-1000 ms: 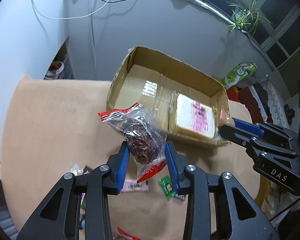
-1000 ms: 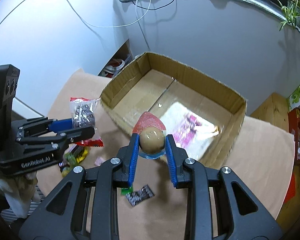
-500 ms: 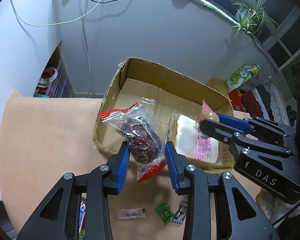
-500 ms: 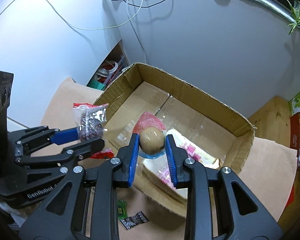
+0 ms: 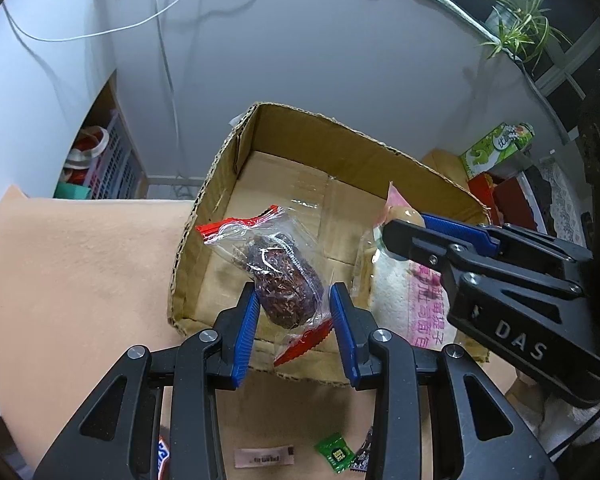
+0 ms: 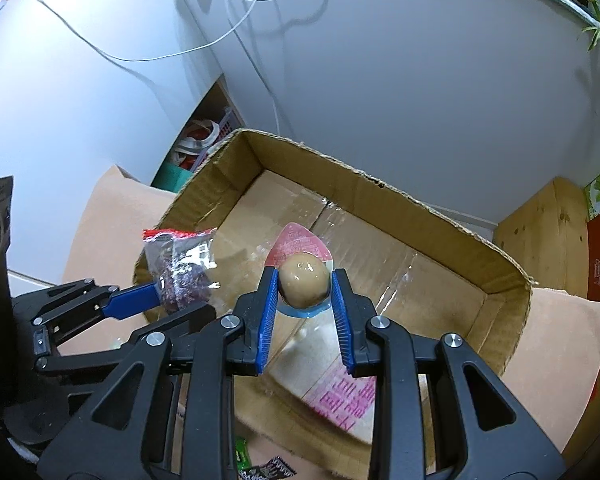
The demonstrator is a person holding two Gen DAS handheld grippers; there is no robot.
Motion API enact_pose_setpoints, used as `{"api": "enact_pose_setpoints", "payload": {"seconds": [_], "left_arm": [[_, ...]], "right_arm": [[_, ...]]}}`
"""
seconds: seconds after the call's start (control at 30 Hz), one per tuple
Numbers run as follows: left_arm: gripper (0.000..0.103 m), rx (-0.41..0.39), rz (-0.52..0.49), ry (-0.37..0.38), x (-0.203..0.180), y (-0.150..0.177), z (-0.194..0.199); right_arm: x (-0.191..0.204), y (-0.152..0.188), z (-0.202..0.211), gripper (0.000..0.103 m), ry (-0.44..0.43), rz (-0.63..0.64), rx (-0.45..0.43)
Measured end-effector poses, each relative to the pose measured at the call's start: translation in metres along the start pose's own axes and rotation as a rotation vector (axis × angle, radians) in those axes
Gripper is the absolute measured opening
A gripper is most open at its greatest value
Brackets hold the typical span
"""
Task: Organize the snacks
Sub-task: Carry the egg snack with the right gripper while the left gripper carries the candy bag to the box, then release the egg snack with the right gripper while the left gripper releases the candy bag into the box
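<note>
My left gripper (image 5: 292,304) is shut on a clear packet with red ends holding a dark brown cake (image 5: 284,280), held over the near left part of an open cardboard box (image 5: 220,196). My right gripper (image 6: 304,288) is shut on a packed brown egg (image 6: 303,283) with a pink and blue wrapper, held above the box (image 6: 500,256) interior. The left gripper and its cake packet (image 6: 180,268) show at the left in the right wrist view. The right gripper with the egg (image 5: 404,216) shows at the right in the left wrist view. A white bread pack with pink print (image 5: 412,296) lies in the box.
The box stands on a tan tablecloth (image 5: 80,280). Small loose snacks lie in front of it: a green candy (image 5: 334,452), a dark sachet (image 5: 362,456), a pink stick (image 5: 264,457). A grey wall with cables is behind. A wooden stool (image 6: 548,224) and a green carton (image 5: 496,148) stand to the right.
Both grippers have moved forward with their snacks, from in front of the box to over its inside. Both stayed shut on what they hold.
</note>
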State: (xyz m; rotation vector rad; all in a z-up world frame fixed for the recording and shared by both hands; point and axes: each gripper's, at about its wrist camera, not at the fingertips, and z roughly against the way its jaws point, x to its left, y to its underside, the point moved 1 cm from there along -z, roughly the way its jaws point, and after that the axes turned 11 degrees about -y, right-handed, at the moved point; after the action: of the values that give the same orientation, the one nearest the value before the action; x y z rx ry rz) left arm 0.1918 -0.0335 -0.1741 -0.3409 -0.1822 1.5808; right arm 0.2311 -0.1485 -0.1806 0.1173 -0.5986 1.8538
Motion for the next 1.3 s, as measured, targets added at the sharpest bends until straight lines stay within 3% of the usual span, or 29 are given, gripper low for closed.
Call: {"api": "enact_pose_setpoints", "payload": {"seconds": [0.27,0.37,0.57,1.3], "left_arm": [[0.035,0.013,0.013,0.004,0.002,-0.004,-0.007],[0.036,0.026,0.006,0.010,0.000,-0.004,-0.008],[0.038,0.045,0.014,-0.001,-0.001,-0.002,-0.009],[0.038,-0.064,-0.008,-0.034,0.004,0.013,0.036]], "right_arm": [[-0.006,-0.005,-0.018,0.031,0.027,-0.004,0.028],[-0.008,-0.005,-0.018,0.044,0.040,-0.007,0.020],[-0.008,-0.005,-0.009,0.057,0.050,-0.002,0.004],[0.011,0.016,0.038,0.057,0.023,0.028,-0.062]]}}
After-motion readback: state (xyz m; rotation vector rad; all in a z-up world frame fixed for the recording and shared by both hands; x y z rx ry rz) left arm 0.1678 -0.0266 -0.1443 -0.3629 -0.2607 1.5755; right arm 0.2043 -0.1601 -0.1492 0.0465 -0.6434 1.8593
